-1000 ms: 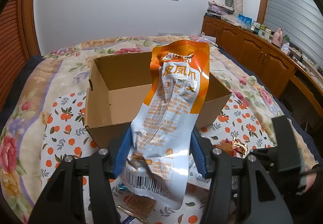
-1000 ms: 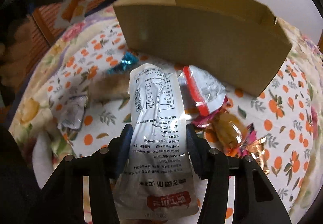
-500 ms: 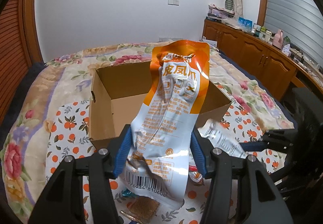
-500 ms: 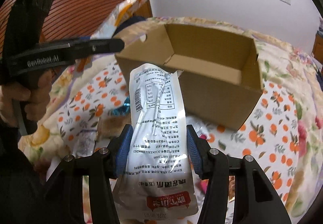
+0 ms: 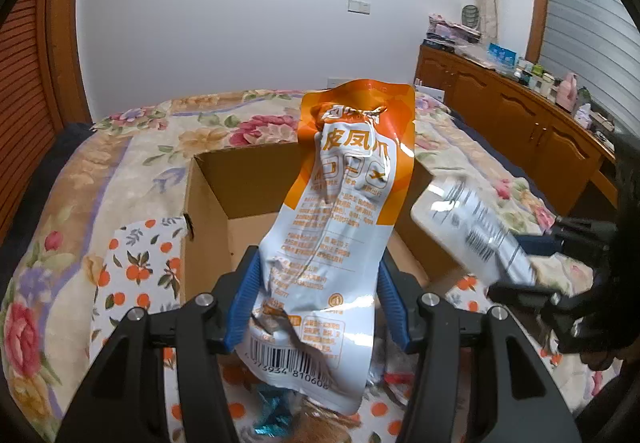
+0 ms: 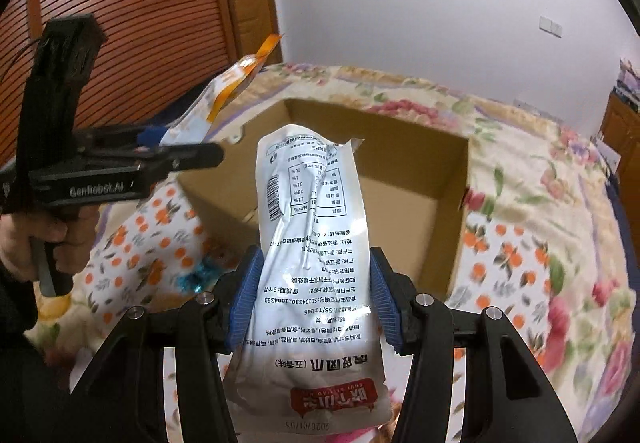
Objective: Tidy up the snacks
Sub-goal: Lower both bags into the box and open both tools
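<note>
My left gripper [image 5: 320, 299] is shut on an orange and white snack pouch [image 5: 340, 211], held upright above the near wall of an open cardboard box [image 5: 208, 227]. My right gripper [image 6: 312, 295] is shut on a silver snack pouch [image 6: 312, 243], held up in front of the same box [image 6: 452, 243]. In the left wrist view the silver pouch [image 5: 472, 227] and the right gripper show at the right of the box. In the right wrist view the left gripper [image 6: 160, 151] with the orange pouch [image 6: 224, 91] shows at the left. The box looks empty inside.
The box stands on a bed with a floral and orange-print cover [image 5: 136, 243]. Loose snacks lie in front of the box, among them a blue-wrapped one [image 5: 276, 411]. A wooden sideboard [image 5: 520, 123] with clutter runs along the right wall. A slatted wooden door [image 6: 132, 23] is at the left.
Both grippers have risen and come nearer the box with their pouches. The right gripper went from low over the loose snacks to level with the box opening. Both grips are unchanged.
</note>
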The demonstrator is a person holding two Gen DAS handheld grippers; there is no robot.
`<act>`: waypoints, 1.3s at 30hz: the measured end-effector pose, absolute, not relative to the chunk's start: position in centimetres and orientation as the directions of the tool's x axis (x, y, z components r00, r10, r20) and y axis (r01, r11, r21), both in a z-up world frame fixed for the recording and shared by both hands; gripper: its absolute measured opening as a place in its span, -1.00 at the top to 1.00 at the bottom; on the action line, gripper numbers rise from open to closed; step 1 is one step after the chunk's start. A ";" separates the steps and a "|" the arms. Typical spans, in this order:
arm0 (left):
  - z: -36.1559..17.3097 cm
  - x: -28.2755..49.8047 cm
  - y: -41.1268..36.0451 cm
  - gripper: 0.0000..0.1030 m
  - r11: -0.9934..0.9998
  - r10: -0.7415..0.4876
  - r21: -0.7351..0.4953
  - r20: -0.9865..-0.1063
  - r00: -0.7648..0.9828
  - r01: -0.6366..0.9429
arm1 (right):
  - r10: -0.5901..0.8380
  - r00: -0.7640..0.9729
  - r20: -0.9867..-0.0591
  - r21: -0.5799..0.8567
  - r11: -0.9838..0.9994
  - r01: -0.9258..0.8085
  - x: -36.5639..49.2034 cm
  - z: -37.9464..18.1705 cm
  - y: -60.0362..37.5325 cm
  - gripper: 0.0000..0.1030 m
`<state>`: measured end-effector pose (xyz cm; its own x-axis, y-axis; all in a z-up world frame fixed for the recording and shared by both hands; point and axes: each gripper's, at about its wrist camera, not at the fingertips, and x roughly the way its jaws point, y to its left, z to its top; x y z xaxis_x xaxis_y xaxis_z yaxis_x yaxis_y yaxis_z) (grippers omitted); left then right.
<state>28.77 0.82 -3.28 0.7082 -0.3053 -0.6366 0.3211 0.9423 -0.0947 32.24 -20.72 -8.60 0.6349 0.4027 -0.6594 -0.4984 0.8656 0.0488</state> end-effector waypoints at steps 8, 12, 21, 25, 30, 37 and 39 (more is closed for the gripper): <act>-4.7 32.6 1.4 -0.08 0.948 -0.287 -0.093 -0.660 0.694 0.304 | 0.378 0.647 -0.662 0.025 0.874 -0.485 37.4 -8.4 -19.5 -0.05; -5.4 33.9 1.6 -0.08 0.949 -0.288 -0.107 -0.676 0.678 0.297 | 0.362 0.644 -0.674 0.011 0.877 -0.481 39.7 -9.2 -18.6 -0.05; -7.8 35.9 1.1 -0.09 0.949 -0.283 -0.121 -0.729 0.623 0.291 | 0.319 0.613 -0.723 0.022 0.898 -0.440 43.7 -12.5 -17.2 -0.09; -9.0 36.0 0.7 -0.12 0.951 -0.269 -0.111 -0.754 0.599 0.287 | 0.291 0.595 -0.750 0.022 0.909 -0.417 44.9 -13.9 -16.9 -0.10; -9.7 36.1 0.6 -0.15 0.959 -0.246 -0.105 -0.771 0.588 0.263 | 0.270 0.579 -0.770 0.028 0.919 -0.393 45.7 -14.8 -16.9 -0.21; -8.2 35.0 1.2 -0.29 0.952 -0.283 -0.143 -0.740 0.609 0.269 | 0.277 0.587 -0.761 0.054 0.928 -0.369 44.9 -14.2 -17.9 -0.26; -7.6 34.4 1.4 -0.31 0.955 -0.276 -0.133 -0.733 0.621 0.267 | 0.298 0.587 -0.753 0.081 0.927 -0.367 44.3 -13.7 -18.3 -0.26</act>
<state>34.39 1.42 -7.56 0.6214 -0.2760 -0.7333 0.2665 0.9546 -0.1334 44.34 -18.32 -13.70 0.5870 0.2982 -0.7527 -0.3666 0.9268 0.0813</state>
